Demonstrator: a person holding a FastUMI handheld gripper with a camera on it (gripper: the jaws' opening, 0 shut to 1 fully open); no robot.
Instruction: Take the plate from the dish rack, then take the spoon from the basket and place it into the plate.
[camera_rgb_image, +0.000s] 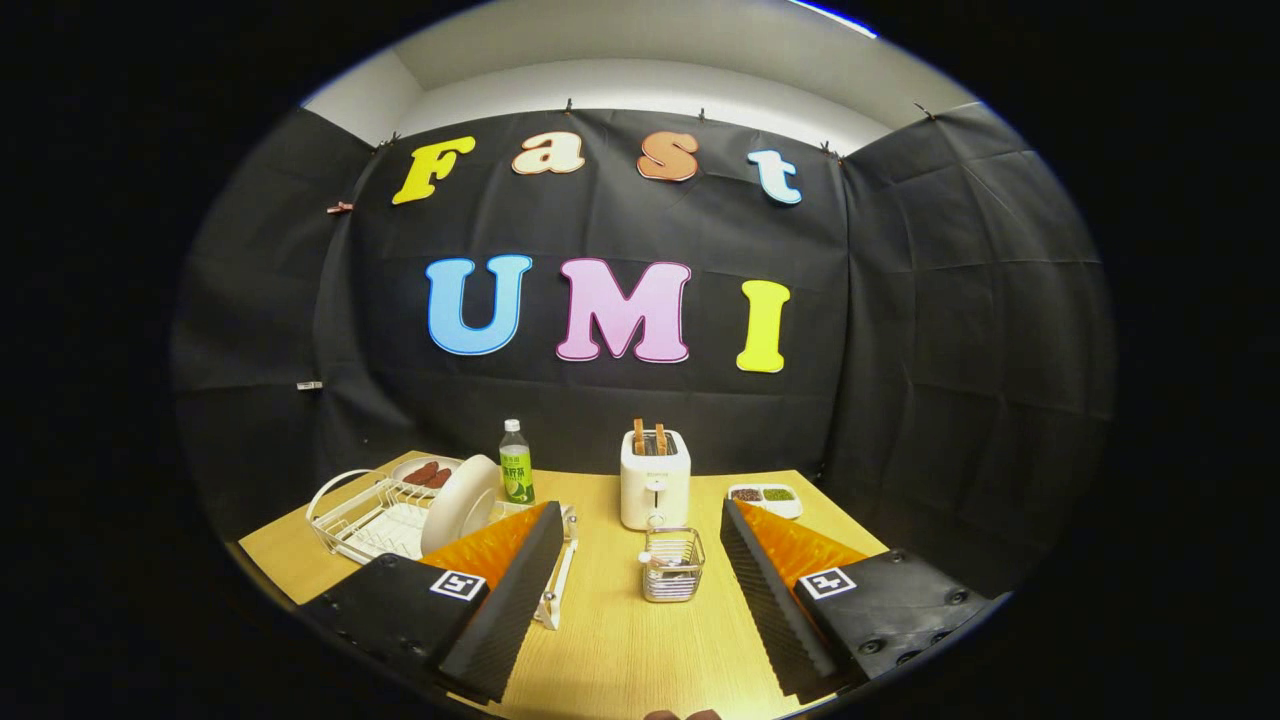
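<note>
One plate (458, 505) stands on edge in the wire dish rack (352, 524) at the lower left of the frame, white, round and smooth, untouched, so the first step has not begun. Lifting it calls for swinging left and gripping its thin rim. Lower centre, a small wire basket (672, 565) sits on the pale wood-grain bench (620, 650); I cannot make out the spoon inside. The tongs (640, 590) are spread wide with nothing between their ribbed black pads. Behind stand a white toaster (655, 478) and a green-labelled bottle (516, 462).

Bright overhead light, sharp focus (edges bowed).
</note>
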